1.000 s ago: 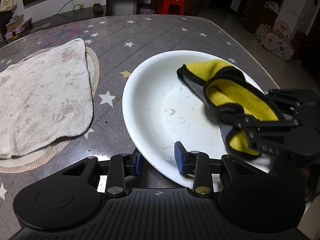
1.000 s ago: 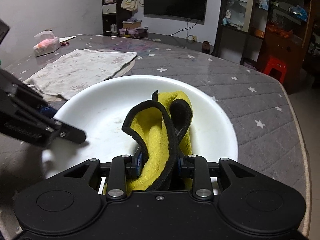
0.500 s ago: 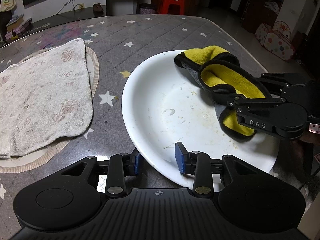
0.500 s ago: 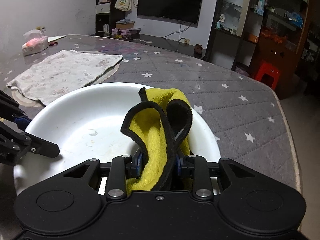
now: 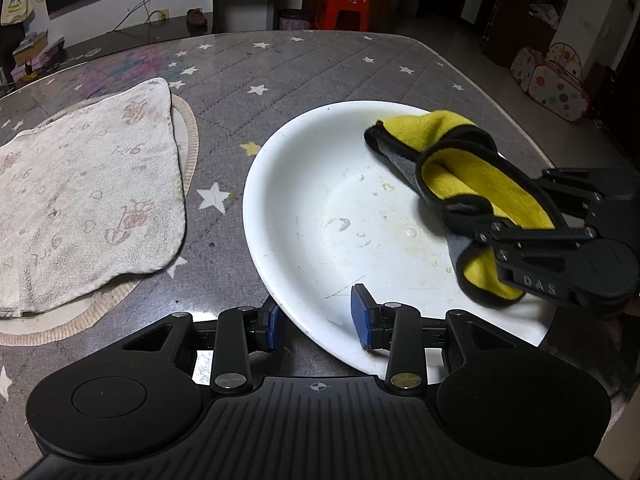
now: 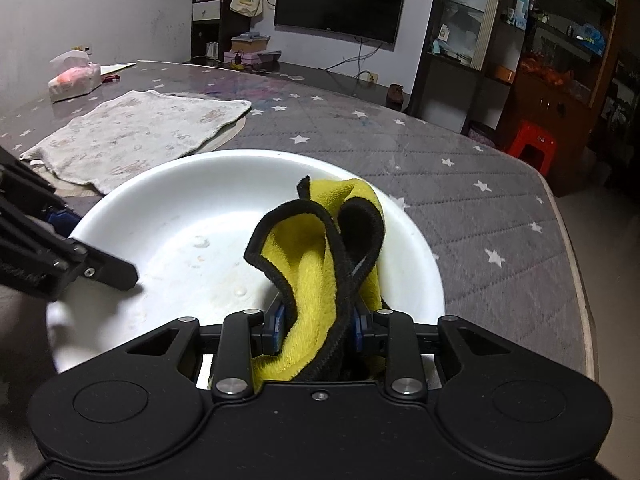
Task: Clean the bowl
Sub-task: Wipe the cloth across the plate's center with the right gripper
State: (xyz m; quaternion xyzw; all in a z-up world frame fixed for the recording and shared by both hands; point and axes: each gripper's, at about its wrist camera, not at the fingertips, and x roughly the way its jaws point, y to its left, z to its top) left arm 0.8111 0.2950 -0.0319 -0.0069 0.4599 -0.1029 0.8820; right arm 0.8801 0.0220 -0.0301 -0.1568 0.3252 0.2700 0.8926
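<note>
Left wrist: right gripper [image 5: 532, 236] clenches yellow cloth [image 5: 452, 176] in white bowl [image 5: 320, 208], wiping.
Left gripper [image 5: 318, 320] straddles rim, jaws apart; specks at centre frame need another pass.

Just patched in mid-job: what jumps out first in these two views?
The yellow cloth with black trim, clamped in the right gripper over the right side of the big white bowl. The left gripper straddles the bowl's near rim, jaws open. A pale towel lies flat on the star-print table to the left.
</note>
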